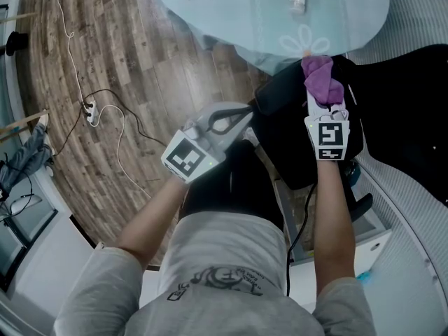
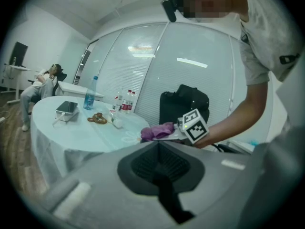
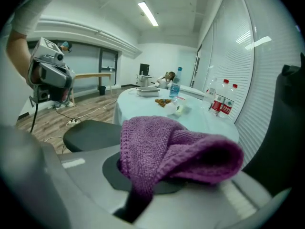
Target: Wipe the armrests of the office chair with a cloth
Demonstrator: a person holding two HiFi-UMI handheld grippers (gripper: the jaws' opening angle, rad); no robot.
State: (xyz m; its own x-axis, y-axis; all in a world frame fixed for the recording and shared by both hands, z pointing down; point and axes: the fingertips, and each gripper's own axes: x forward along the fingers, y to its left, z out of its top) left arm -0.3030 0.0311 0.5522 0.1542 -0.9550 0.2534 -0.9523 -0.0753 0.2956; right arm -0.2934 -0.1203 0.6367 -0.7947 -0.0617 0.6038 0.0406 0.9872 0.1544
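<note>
My right gripper (image 1: 324, 98) is shut on a purple knitted cloth (image 1: 320, 77), which bunches over its jaws and hides the tips in the right gripper view (image 3: 177, 152). It hovers over the black office chair (image 1: 302, 156), close to the round table's edge. A dark grey armrest (image 3: 90, 133) lies just left of and below the cloth; the head view shows it as a black pad (image 1: 275, 98). My left gripper (image 1: 241, 116) is shut on nothing and sits left of the chair, beside that armrest. From the left gripper view (image 2: 159, 149) I see the cloth (image 2: 156, 131) and the chair back (image 2: 183, 101).
A round table (image 1: 266, 19) with a pale blue cover stands just beyond the chair, carrying bottles (image 3: 220, 101) and small items. Cables and a power strip (image 1: 89, 110) lie on the wood floor to the left. A white cabinet (image 1: 371, 238) is at right. A person (image 2: 40, 82) reclines far off.
</note>
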